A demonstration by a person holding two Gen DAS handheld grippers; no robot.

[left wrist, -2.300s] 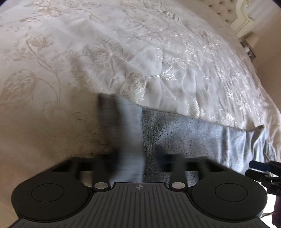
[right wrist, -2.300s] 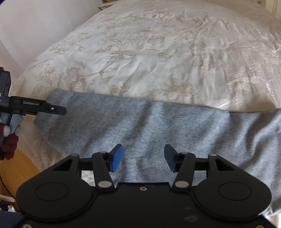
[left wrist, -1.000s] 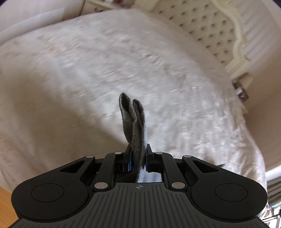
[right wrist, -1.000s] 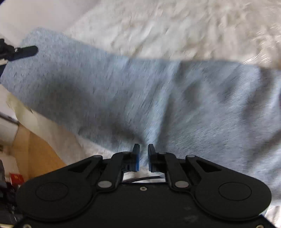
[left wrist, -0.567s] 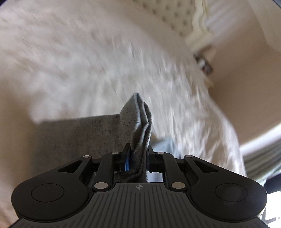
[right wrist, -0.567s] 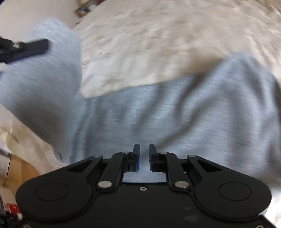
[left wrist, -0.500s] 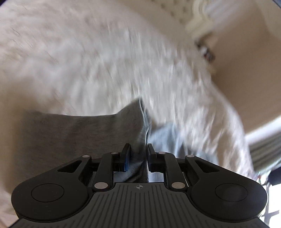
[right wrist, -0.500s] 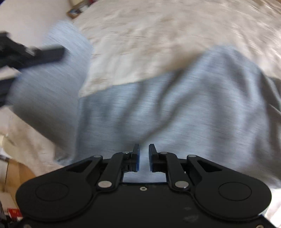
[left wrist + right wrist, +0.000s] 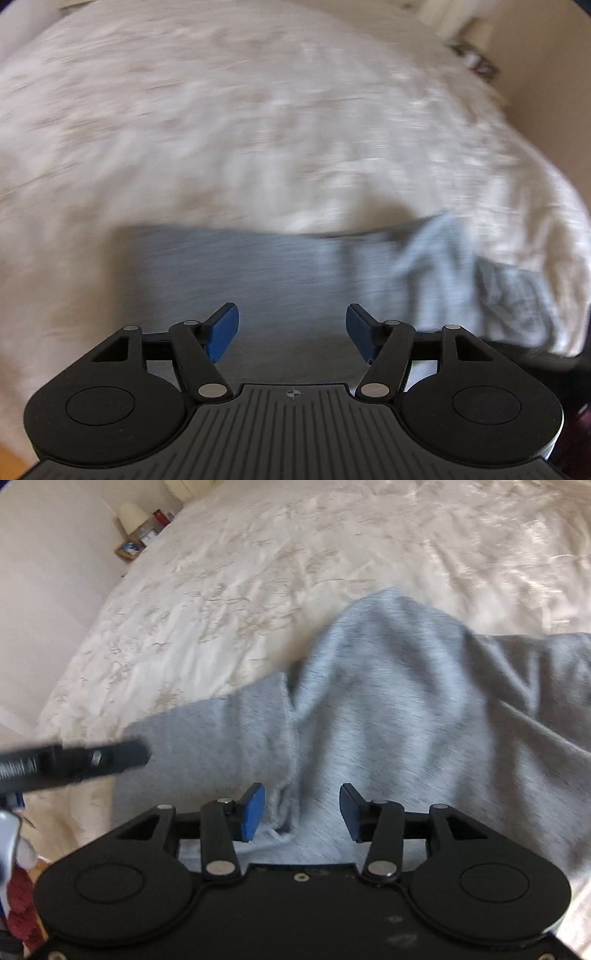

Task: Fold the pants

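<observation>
The grey sweatpants lie on the cream floral-embroidered bedspread, near its front edge, doubled over on themselves so that one layer rests on another. In the right wrist view a folded edge runs down the fabric just left of centre, a rounded hump of cloth bulges up behind it, and creases fan toward the right. The right gripper hovers just above the cloth with its blue-padded fingers spread wide apart, gripping nothing; a small puckered bit of hem sits between them. At the left of this view, the black finger of the left gripper reaches in over the pant edge. The left wrist view is motion-blurred: the sweatpants form a grey band across the bedspread, darker on the left and paler and wrinkled toward the right. The left gripper is also wide open and empty, poised over the cloth. A nightstand with small items stands beside the bed.
</observation>
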